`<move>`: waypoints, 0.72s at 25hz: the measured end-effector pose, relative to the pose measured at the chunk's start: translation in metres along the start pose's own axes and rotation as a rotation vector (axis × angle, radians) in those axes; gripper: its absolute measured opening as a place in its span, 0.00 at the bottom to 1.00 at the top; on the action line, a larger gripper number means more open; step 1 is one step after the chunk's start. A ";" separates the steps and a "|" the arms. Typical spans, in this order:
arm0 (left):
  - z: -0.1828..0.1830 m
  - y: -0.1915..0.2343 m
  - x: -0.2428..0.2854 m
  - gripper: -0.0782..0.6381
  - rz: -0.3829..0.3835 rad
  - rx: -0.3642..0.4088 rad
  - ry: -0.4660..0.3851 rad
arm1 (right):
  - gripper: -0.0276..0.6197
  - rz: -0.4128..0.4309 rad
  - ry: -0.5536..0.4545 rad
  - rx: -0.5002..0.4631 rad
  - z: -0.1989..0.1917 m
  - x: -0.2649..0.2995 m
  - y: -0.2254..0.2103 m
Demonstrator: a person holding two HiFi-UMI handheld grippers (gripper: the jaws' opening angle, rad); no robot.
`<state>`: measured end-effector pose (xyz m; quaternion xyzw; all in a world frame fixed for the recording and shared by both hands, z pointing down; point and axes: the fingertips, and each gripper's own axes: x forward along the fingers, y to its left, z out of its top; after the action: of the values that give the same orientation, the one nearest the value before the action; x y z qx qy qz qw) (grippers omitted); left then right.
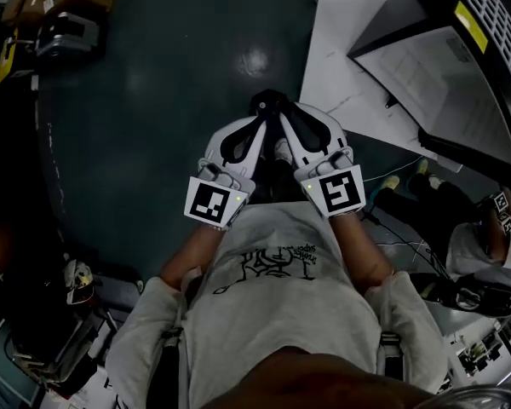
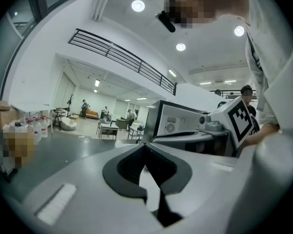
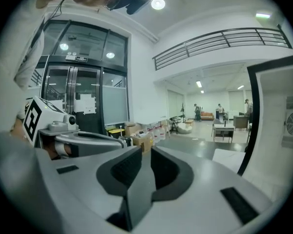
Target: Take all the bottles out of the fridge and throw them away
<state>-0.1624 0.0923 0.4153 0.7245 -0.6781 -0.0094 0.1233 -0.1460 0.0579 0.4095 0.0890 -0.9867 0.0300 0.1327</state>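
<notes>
We're holding both claws side by side in front of our chest. On the left gripper [image 1: 257, 119] the jaws are pressed together with nothing in them. The right gripper [image 1: 288, 119] has its jaws slightly apart, and the gap is empty. The fridge [image 1: 447, 66] sits on the white table [image 1: 341, 58] off to our right, well apart from both. We can't tell what's inside it.

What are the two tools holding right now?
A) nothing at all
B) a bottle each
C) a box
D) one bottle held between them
A: in the left gripper view the left tool has its jaws together with nothing pinched in them, and in the right gripper view the right tool shows only a bare gap between its jaws.
</notes>
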 end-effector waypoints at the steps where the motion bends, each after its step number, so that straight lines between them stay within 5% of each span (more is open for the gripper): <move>1: 0.008 -0.004 0.000 0.12 -0.009 0.006 -0.011 | 0.14 -0.004 -0.003 -0.004 0.008 -0.004 -0.001; 18: 0.112 -0.048 -0.012 0.12 -0.095 0.058 -0.102 | 0.09 -0.062 -0.052 -0.028 0.108 -0.065 -0.009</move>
<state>-0.1368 0.0878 0.2954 0.7575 -0.6486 -0.0324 0.0670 -0.1106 0.0510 0.2889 0.1184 -0.9869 0.0095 0.1093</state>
